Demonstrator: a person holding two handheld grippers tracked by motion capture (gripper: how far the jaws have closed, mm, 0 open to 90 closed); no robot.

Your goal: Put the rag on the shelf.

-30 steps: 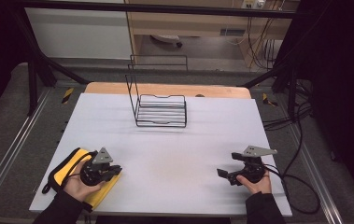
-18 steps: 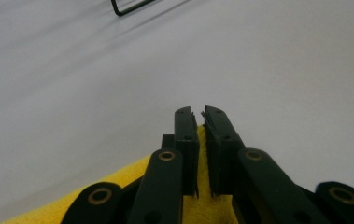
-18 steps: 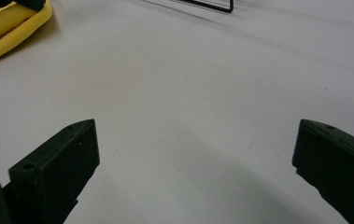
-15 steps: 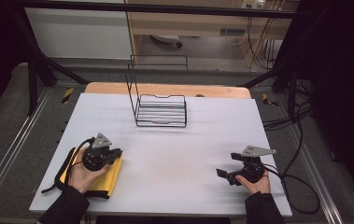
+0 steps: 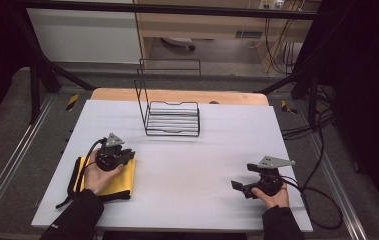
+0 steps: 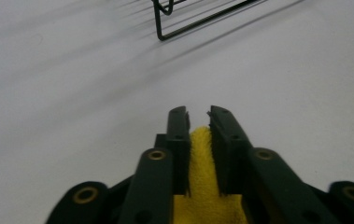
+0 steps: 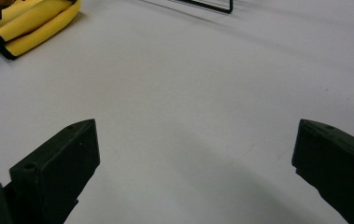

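Two grippers, one yellow cloth, one wire rack on the white table point(image 5: 187, 170). Nearest the person, the right gripper point(image 5: 241, 186) sits low at the right of the table, its jaws spread wide over bare surface with nothing between them. The left gripper point(image 5: 127, 156) is over the folded yellow cloth point(image 5: 122, 181) at the near left of the table; its jaws have just been opening, and in the left gripper view the cloth point(image 6: 202, 182) lies in the narrow gap between them, the pads standing just off the fabric rather than pinching it. The right gripper view picks up the cloth's black edging point(image 7: 6, 51). Farthest back, centre, stands the single black wire rack point(image 5: 172, 118).
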